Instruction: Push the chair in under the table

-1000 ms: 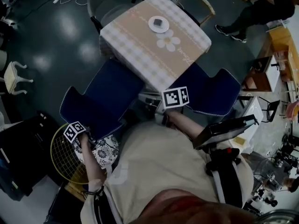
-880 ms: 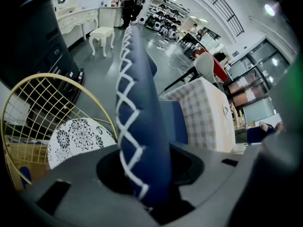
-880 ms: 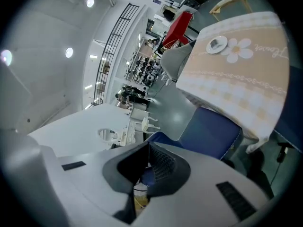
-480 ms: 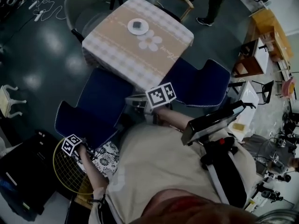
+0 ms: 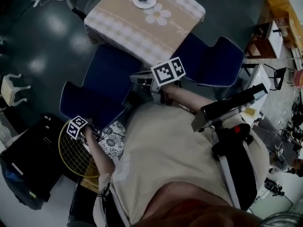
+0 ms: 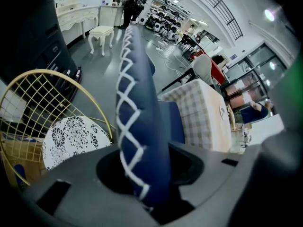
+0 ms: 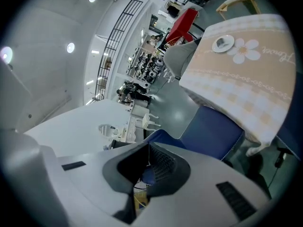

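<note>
Left tongs (image 6: 144,186) pinch chair backrest (image 6: 137,103), seen only in their view; right tongs (image 7: 149,163) together.

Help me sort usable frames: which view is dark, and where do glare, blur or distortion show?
Head view: dim, with pale glare patches on the glossy dark floor. Left gripper view: bright, fisheye-bent; the navy padded chair back with white cross-stitching is soft near the lens. Right gripper view: bright, dark corners; the beige checked tablecloth bulges.

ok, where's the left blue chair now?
Head view, left of centre: the blue chair, seat front at the checked table's near edge, its backrest clamped in the left gripper, the yellow wire chair right behind it.
</note>
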A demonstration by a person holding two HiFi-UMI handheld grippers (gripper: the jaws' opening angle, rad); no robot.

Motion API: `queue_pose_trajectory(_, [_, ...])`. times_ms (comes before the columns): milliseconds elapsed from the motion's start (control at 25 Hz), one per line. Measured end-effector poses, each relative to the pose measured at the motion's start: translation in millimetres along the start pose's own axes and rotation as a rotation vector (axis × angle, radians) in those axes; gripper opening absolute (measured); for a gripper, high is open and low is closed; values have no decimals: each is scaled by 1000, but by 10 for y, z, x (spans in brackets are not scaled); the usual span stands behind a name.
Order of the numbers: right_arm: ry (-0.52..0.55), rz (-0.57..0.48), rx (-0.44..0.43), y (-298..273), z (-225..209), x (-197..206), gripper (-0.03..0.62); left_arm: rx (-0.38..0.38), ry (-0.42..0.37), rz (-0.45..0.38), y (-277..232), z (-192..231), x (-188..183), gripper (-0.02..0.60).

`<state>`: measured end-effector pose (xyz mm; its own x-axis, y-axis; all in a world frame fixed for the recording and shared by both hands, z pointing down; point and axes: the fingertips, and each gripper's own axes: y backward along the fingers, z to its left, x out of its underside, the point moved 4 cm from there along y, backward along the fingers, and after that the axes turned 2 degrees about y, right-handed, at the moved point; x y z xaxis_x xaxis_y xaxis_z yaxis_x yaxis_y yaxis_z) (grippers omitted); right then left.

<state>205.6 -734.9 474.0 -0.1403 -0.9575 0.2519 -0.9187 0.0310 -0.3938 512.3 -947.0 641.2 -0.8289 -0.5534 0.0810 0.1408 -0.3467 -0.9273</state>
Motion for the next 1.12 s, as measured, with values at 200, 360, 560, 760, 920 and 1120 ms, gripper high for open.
queue_pose_trajectory(200, [-16, -15, 4, 75, -51, 12, 12, 5, -27, 13, -61, -128, 23, 151])
queue_pose_trajectory(360, [-13, -15, -5, 70, -96, -49, 12, -1, -10, -3, -65, -119, 20, 150])
queue_pose_trajectory(560, [-19, -4, -1, 45, -136, -44, 12, -13, -18, 5, -98, -130, 18, 151])
queue_pose_trajectory(760, [-7, 22, -8, -39, -86, -33, 12, -12, -18, 9, -85, -122, 17, 150])
queue_pose_trajectory(920, [-1, 28, -9, -87, -68, -50, 12, -9, -20, 11, -83, -123, -7, 151])
queue_pose_trajectory(1120, [5, 28, -8, -130, -24, -74, 12, -5, -33, 13, -67, -127, -108, 151])
